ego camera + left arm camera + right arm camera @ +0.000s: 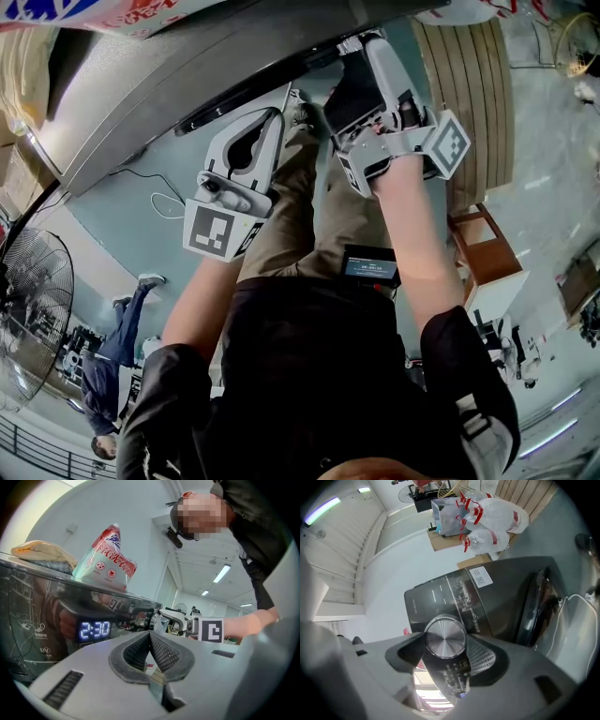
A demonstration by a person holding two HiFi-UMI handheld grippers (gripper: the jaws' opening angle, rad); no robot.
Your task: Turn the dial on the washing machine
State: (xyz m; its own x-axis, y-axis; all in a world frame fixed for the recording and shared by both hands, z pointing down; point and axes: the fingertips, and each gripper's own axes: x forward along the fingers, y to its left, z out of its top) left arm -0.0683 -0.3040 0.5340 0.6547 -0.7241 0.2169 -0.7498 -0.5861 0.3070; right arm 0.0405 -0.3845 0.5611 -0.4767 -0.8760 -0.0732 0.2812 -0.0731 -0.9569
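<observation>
The right gripper (446, 645) has its jaws closed onto the round silver dial (445, 637) on the front panel of the dark washing machine (511, 606). The left gripper (150, 643) holds nothing, with its jaws pressed together, near the lit display (95, 630) reading 2:30. A red-and-white printed bag (107, 565) rests on the machine's top; its contents cannot be made out.

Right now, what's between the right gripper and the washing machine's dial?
Nothing. In the right gripper view, the dial sits directly between the jaws of the right gripper, which close on its two sides. No other object shows between them.
</observation>
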